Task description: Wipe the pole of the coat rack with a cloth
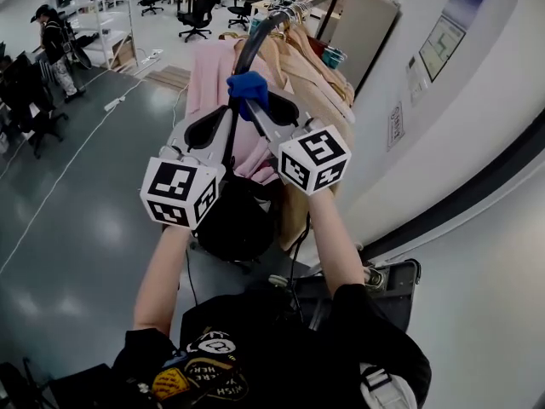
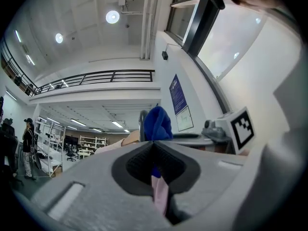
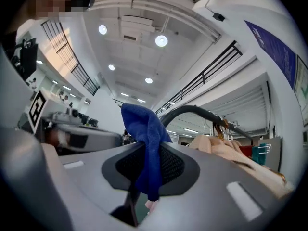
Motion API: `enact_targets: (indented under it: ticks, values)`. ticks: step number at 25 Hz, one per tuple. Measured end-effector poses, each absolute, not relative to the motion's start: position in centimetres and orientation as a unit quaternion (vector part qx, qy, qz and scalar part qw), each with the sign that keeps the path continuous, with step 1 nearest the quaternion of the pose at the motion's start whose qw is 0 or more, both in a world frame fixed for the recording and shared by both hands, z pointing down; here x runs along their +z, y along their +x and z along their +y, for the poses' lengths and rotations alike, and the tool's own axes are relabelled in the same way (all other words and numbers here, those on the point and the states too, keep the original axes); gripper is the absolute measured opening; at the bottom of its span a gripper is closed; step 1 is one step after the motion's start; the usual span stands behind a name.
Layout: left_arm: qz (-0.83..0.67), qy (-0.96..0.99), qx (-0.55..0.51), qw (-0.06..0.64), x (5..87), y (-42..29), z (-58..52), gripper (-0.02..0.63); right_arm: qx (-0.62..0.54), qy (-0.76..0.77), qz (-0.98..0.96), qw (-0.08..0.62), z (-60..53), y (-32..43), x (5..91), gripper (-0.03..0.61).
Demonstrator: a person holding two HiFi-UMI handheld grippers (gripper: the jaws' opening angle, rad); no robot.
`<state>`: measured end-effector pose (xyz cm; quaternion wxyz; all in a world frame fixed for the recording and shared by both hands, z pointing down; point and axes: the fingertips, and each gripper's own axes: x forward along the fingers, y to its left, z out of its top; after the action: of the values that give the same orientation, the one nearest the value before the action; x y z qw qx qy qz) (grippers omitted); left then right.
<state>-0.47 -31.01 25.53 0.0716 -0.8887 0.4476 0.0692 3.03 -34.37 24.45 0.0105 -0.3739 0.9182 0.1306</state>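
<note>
A blue cloth [image 1: 249, 88] is draped over the bent end of the dark coat rack pole [image 1: 255, 34]. Both grippers are raised to it side by side. My right gripper [image 1: 260, 109] is shut on the cloth, which hangs down between its pads [image 3: 144, 143]; the pole [image 3: 192, 110] arches away behind. My left gripper [image 1: 230, 116] sits just below and left of the cloth with its jaws closed. The cloth [image 2: 157, 123] rises straight from its tips, and a blue sliver shows in the slit. The pole [image 2: 143, 121] stands just behind.
Beige and pink garments [image 1: 294, 66] hang along the rack beyond the cloth. A white wall [image 1: 443, 126] runs close on the right. Open grey floor [image 1: 85, 194] lies to the left, with a person [image 1: 55, 49] and office chairs [image 1: 197, 15] far off.
</note>
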Motion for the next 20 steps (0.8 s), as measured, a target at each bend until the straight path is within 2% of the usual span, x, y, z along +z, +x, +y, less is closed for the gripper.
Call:
enact_targets:
  ticks: [4, 6, 14, 20]
  values:
    - [0.455, -0.886, 0.063, 0.063, 26.6, -1.1, -31.0, 0.001, 0.156, -0.345, 0.923, -0.076, -31.9, 0.0, 30.6, 0.074]
    - [0.46, -0.884, 0.06, 0.06, 27.0, -1.7, -30.8, 0.0, 0.169, -0.354, 0.916, -0.087, -31.9, -0.6, 31.6, 0.074]
    - [0.468, -0.878, 0.074, 0.067, 26.2, -3.0, -29.7, 0.002, 0.174, -0.408, 0.896, 0.017, -35.3, 3.4, 21.3, 0.074]
    - [0.463, -0.881, 0.07, 0.065, 26.1, -2.3, -28.9, 0.0, 0.144, -0.485, 0.861, 0.043, -40.7, 6.9, 14.9, 0.074]
